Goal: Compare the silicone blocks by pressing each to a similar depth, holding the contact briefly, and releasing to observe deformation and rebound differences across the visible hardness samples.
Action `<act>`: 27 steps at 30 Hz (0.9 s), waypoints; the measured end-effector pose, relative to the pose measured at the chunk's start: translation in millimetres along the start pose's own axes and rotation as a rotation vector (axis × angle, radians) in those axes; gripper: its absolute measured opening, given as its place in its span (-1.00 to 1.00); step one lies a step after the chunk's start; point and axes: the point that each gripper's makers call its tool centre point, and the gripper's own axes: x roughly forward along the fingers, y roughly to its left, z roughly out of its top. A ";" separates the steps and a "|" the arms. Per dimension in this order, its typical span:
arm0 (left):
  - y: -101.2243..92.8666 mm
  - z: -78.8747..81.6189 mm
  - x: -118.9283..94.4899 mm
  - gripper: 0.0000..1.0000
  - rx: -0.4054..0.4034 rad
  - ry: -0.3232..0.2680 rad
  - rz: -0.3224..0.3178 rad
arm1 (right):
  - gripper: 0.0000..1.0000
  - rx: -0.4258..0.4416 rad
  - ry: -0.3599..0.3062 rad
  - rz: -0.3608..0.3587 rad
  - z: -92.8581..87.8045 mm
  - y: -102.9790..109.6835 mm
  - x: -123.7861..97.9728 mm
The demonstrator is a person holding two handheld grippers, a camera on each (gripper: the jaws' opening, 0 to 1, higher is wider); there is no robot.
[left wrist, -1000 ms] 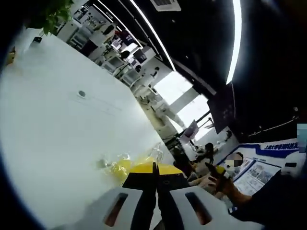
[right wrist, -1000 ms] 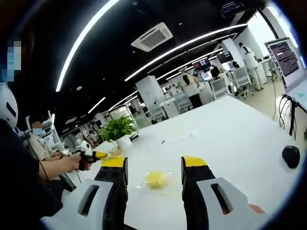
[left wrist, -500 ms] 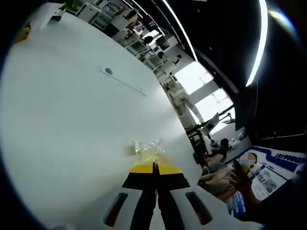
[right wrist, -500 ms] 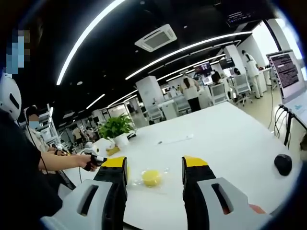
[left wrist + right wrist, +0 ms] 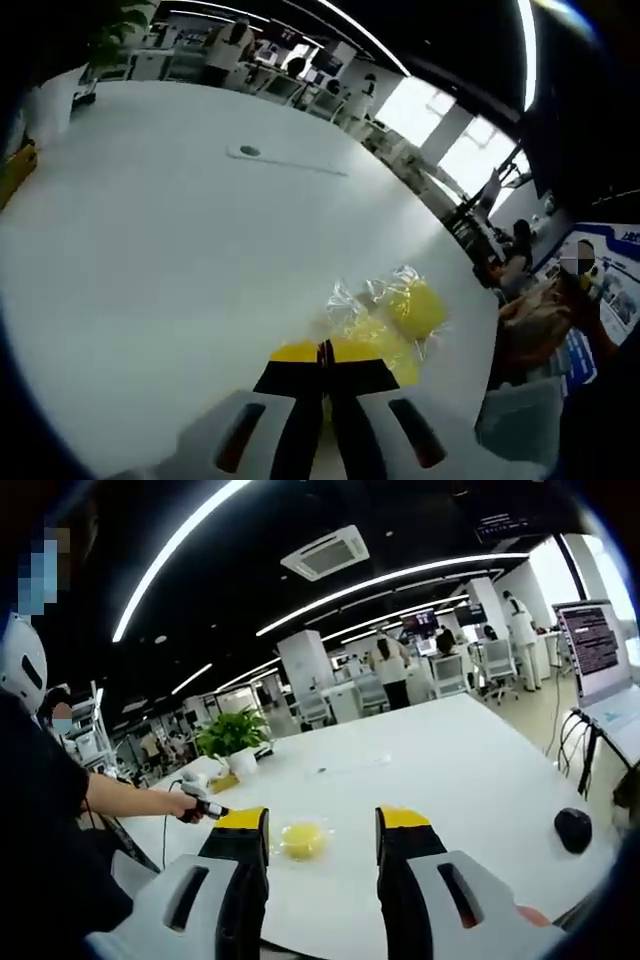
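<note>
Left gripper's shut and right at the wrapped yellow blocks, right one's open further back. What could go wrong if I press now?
1. The yellow blocks sit in loose, crinkly clear wrap, so the shut left gripper may skid on the film and push them across the smooth white table rather than compress them.
2. The blocks lie toward the table edge in the left gripper view, so a sideways push might slide them off.
3. The right gripper is open and apart from them, so nothing steadies them.

In the right gripper view a bagged silicone block (image 5: 302, 839) lies on the counter (image 5: 470, 750), potted plant (image 5: 233, 738) at the far left, a mouse (image 5: 573, 829) near the right edge
</note>
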 end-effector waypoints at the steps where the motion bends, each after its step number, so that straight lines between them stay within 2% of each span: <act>1: 2.4 -0.3 1.6 -1.00 0.000 0.004 -0.002 | -0.26 -0.001 0.003 -0.004 0.2 -0.9 -0.3; 5: 8.5 0.1 4.8 -1.00 0.004 0.011 -0.004 | -0.29 -0.009 0.016 -0.017 -1.2 -3.8 -1.5; 7: 11.2 2.8 6.7 -0.97 -0.024 0.005 -0.011 | -0.29 -0.008 0.023 -0.024 -2.7 -4.8 -1.6; 9: 18.2 2.8 7.9 -0.90 -0.029 0.010 0.006 | -0.29 -0.008 0.035 -0.026 -4.7 -4.8 -1.0; 11: 28.8 -0.3 5.9 -0.80 -0.032 0.025 0.049 | -0.30 -0.023 0.042 -0.027 -5.0 -2.8 -0.4; 14: 31.5 1.6 -0.8 -0.82 -0.039 0.012 0.039 | -0.30 -0.033 0.051 -0.028 -5.6 -1.6 -0.1; 18: 34.9 10.2 -7.9 -0.68 -0.040 -0.032 0.067 | -0.29 -0.024 0.043 -0.028 -3.8 -0.6 0.1; 19: 32.7 18.9 -12.2 -0.61 0.009 -0.070 0.071 | -0.28 -0.025 0.034 -0.028 -2.0 0.8 0.2; 20: 30.2 21.4 -14.6 -0.55 0.043 -0.078 0.071 | -0.27 -0.031 0.030 -0.028 -1.3 1.8 0.3; 22: 17.9 29.3 -21.1 -0.47 0.175 -0.108 0.048 | -0.24 -0.039 0.031 -0.026 -2.3 3.3 0.6; 23: 14.6 35.8 -25.7 -0.43 0.213 -0.134 0.070 | -0.23 -0.040 0.031 -0.025 -3.2 3.6 0.7; 25: -3.9 47.7 -33.4 -0.24 0.255 -0.201 0.030 | -0.17 -0.034 0.031 -0.026 -6.2 3.8 1.2; 27: -14.5 52.5 -40.7 -0.03 0.273 -0.229 0.022 | -0.13 -0.033 0.030 -0.027 -8.9 5.0 1.8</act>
